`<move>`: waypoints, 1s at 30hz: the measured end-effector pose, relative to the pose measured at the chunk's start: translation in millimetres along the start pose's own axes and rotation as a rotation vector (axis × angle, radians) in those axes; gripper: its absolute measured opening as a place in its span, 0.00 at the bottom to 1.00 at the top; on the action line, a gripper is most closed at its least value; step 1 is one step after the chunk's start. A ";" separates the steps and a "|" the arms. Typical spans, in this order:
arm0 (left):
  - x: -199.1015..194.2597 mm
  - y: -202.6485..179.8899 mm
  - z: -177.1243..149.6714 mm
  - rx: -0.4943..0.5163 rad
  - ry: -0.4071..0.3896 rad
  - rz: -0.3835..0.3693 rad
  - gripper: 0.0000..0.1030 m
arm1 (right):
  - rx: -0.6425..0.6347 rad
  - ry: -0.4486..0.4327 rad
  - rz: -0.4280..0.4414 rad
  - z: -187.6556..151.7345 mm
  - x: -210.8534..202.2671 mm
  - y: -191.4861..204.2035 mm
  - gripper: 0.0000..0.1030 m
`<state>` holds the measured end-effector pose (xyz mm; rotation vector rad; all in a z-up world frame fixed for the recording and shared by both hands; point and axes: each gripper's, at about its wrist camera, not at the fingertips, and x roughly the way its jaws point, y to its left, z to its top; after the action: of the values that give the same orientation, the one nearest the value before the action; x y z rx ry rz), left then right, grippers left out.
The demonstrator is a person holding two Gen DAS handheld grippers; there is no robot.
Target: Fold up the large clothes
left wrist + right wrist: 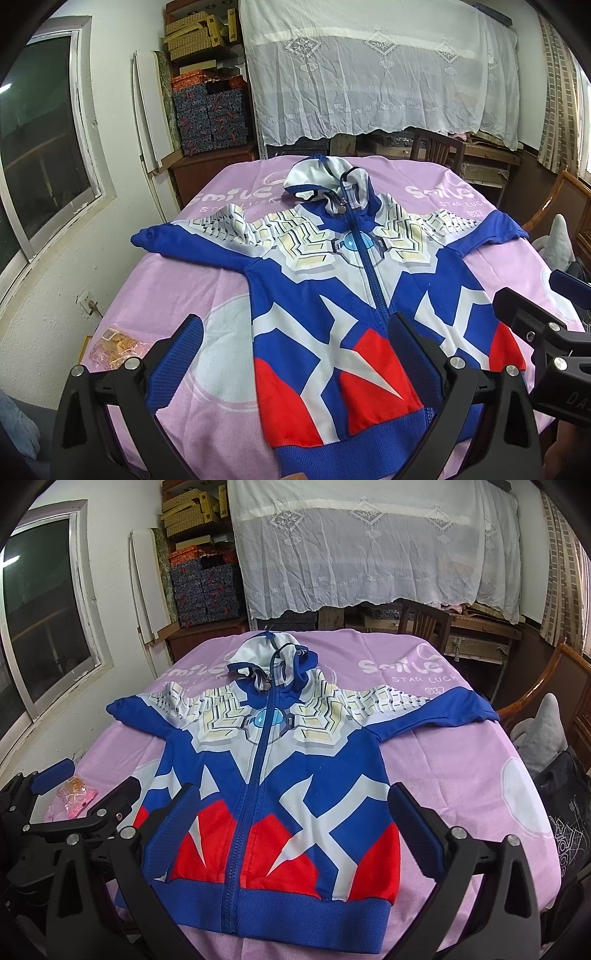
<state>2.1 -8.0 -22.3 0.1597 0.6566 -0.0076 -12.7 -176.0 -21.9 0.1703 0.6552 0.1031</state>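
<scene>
One hooded jacket (pixel 332 295) lies flat, zipped, front up on the pink-covered bench (pixel 177 280), hood toward the far edge, both sleeves spread sideways, hem at the near edge. Two tongs present: left tongs (pixel 295 354) and right tongs (pixel 295 823), both spread wide, holding nothing, poised above the hem. One snack packet (pixel 75 794) sits on the cloth just left of the jacket. One wooden chair (pixel 546 686) stands at the bench's right edge. Bare cloth shows on both sides of the jacket.
</scene>
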 end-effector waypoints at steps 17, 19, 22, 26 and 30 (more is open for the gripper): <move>28.8 5.5 -1.8 0.094 0.062 0.073 0.97 | 0.060 0.052 0.027 -8.0 20.9 -21.3 0.96; 38.1 12.3 -4.6 0.075 0.052 0.077 0.97 | 0.069 0.052 0.035 -8.8 21.7 -29.4 0.96; 54.8 29.6 -12.4 0.030 0.099 0.066 0.97 | 0.076 0.052 0.061 -13.0 24.9 -48.8 0.96; 80.9 55.5 -26.1 -0.051 0.251 -0.013 0.97 | 0.176 0.076 0.068 -33.2 42.5 -97.2 0.96; 99.8 67.4 -41.5 -0.120 0.371 -0.134 0.97 | 0.268 0.158 0.110 -51.5 62.7 -128.5 0.96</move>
<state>59.8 69.1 -105.6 -0.0010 1.0352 -0.0686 10.5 -286.3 -123.8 0.4601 0.8161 0.1352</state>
